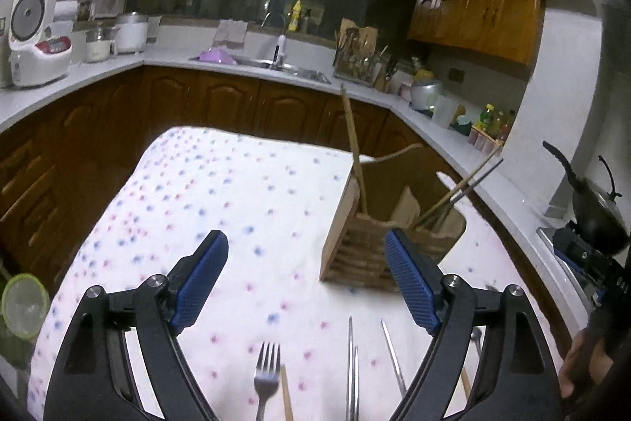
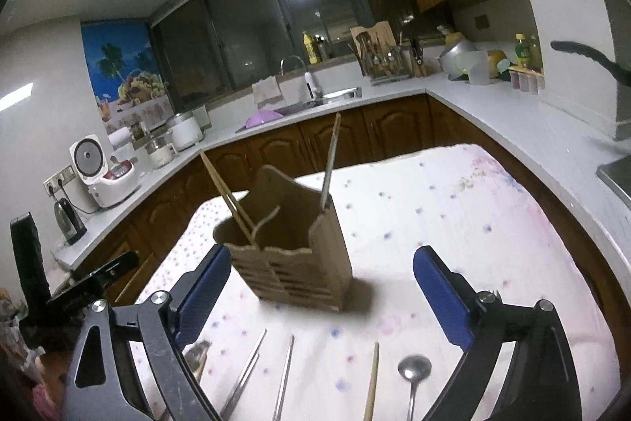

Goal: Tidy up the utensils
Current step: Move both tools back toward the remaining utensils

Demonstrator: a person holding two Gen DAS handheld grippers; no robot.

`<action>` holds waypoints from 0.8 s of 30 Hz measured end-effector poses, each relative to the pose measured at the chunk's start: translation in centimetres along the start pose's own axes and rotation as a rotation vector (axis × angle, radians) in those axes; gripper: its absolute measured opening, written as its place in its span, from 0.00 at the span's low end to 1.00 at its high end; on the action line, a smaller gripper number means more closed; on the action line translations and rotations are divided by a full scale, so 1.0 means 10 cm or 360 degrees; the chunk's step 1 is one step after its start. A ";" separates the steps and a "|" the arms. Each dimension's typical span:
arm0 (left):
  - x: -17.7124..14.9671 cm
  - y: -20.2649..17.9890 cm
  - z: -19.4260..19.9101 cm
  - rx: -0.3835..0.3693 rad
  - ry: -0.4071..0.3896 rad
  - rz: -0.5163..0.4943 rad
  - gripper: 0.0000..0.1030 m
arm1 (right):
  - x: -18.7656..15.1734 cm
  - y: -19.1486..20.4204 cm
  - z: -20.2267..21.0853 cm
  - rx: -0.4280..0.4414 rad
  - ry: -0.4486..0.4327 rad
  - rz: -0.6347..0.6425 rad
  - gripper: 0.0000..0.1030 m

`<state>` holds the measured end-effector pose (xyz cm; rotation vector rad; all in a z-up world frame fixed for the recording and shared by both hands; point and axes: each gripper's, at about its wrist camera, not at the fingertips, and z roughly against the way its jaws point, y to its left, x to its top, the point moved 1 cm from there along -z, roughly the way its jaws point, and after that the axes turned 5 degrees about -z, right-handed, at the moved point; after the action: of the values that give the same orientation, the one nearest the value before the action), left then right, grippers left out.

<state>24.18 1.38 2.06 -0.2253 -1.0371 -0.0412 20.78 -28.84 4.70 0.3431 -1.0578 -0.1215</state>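
Left gripper (image 1: 305,279) jaws wide apart, nothing between them. Right gripper (image 2: 321,292) likewise spread and empty. Below and near both, on the cloth (image 1: 236,184): fork (image 1: 267,373), metal chopsticks (image 2: 284,377), wooden chopstick (image 2: 371,381), spoon (image 2: 414,373). Holder (image 2: 292,263) stands upright just ahead, with chopsticks in it.

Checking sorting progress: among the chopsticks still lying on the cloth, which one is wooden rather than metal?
In the right wrist view, the wooden chopstick, tan, lying just left of the spoon. The metal chopsticks further left are thin and silver.
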 end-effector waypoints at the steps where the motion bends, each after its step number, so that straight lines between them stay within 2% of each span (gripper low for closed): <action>1: -0.04 0.01 0.00 0.0004 0.0017 0.0010 0.81 | -0.02 -0.01 0.01 -0.0008 0.0007 -0.0004 0.92; 12: -0.38 0.08 -0.01 0.0021 0.0178 0.0027 0.81 | -0.34 -0.13 0.07 -0.0042 0.0119 -0.0023 0.92; 24: -0.48 -0.03 -0.13 0.0005 0.0285 -0.0037 0.81 | -0.55 -0.20 0.01 -0.0063 0.0222 0.0003 0.92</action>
<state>22.78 0.52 -2.62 -0.2030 -0.8614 -0.0795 18.12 -29.34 -0.48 0.3105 -0.9167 -0.1151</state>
